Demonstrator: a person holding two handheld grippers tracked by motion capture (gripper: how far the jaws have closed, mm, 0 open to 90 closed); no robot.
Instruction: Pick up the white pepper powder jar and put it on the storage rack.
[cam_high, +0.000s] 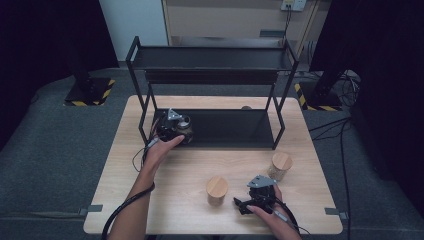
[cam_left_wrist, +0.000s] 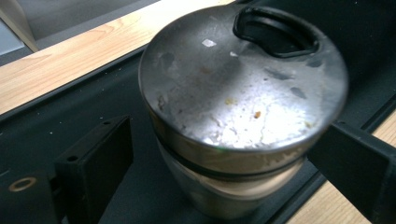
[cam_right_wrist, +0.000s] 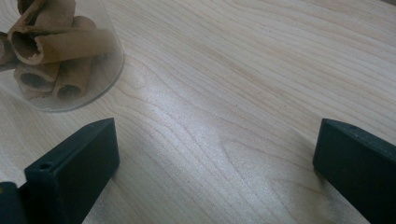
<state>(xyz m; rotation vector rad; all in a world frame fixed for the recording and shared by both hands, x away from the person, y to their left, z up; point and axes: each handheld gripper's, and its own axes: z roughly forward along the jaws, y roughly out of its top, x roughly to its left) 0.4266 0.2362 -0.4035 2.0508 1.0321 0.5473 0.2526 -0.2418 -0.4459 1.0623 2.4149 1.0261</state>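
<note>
Jars: one steel-lidded, two wood-lidded.

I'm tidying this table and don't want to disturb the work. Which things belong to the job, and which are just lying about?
In the job:
- left gripper, jaws apart around the metal-lidded jar
- black rack, the jar on its lower shelf
- two wooden-lidded jars on the table, by the open right gripper

Lying about:
- cables on the floor
</note>
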